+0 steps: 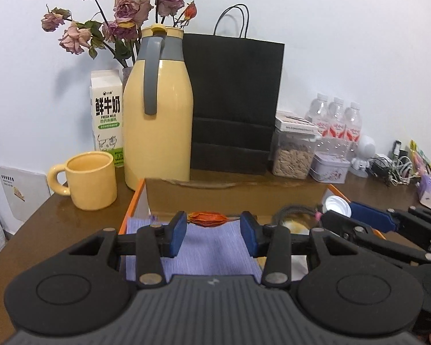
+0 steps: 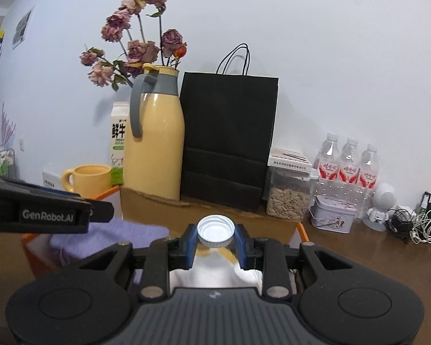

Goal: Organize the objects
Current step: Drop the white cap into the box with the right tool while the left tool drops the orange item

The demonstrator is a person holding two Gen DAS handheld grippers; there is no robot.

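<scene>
White ribbed bottle cap (image 2: 215,231), open side toward us, sits clamped between our right gripper's (image 2: 215,243) blue pads above the orange-edged box (image 2: 304,233). Our left gripper (image 1: 212,234) hangs with jaws spread over the folded lilac cloth (image 1: 212,247); a dried orange flower bud (image 1: 208,219) lies just beyond.

Along the back edge of my brown table (image 1: 71,224), a yellow mug (image 1: 90,179) sits near the left corner, with a fresh-milk carton (image 1: 106,115) behind it. Just beside the carton stands the tall yellow thermos (image 1: 158,109), dried roses (image 1: 123,14) rising behind it. A black paper bag (image 1: 232,100) stands touching the thermos. Further right I've got a clear jar of seeds (image 1: 294,155), a small tin (image 1: 330,168), three water bottles (image 1: 336,120) and tangled cables (image 1: 393,169) toward the right edge.
</scene>
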